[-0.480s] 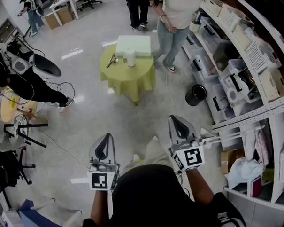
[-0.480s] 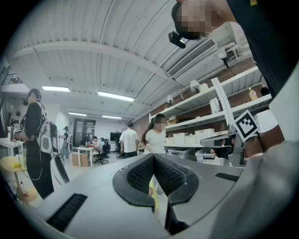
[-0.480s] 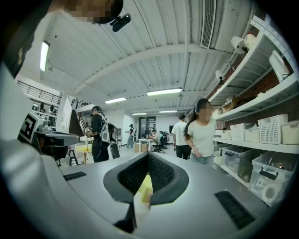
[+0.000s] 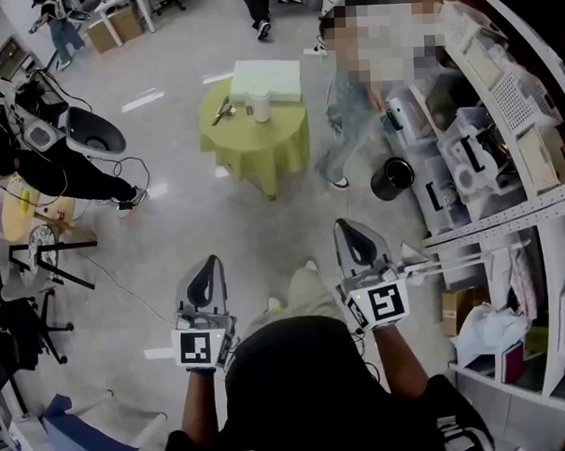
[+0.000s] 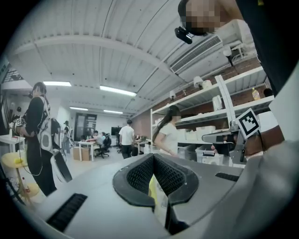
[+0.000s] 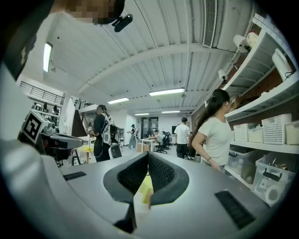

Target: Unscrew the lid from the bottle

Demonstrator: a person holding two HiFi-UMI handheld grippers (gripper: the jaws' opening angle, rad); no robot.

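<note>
**Head view.** Round bench (image 4: 290, 137) w/ yellow-green cloth stands at 12 o'clock of the operator, well apart from both grippers, w/ bare floor btwn. On it:
- a white bottle (image 4: 260, 107), upright near centre, lid too small to make out
- a flat white box (image 4: 266, 79) at the bottle's 12 o'clock
- a small metal tool (image 4: 221, 110) at its 9 o'clock

A standing person (image 4: 352, 114) is just beside the bench at its 3 o'clock, and a black bin (image 4: 393, 179) sits at its 4 o'clock. Shelving (image 4: 534, 214) w/ white crates lines the 3 o'clock side. A person in black (image 4: 65, 169) is at 10 o'clock. The left gripper (image 4: 206, 275) and right gripper (image 4: 356, 243) are held near the body at 6 o'clock, tips toward 12.

**Gripper views.** Each shows its own jaws closed, pad on pad, gripping nothing. Only a sliver of yellow cloth shows through the slit, and the jaws block the bottle from sight. These views add ceiling strip lights (image 6: 167, 92), which the head view lacks. Each also catches the other gripper's marker cube at its edge: 3 o'clock in the left gripper view, 9 o'clock in the right gripper view.
</note>
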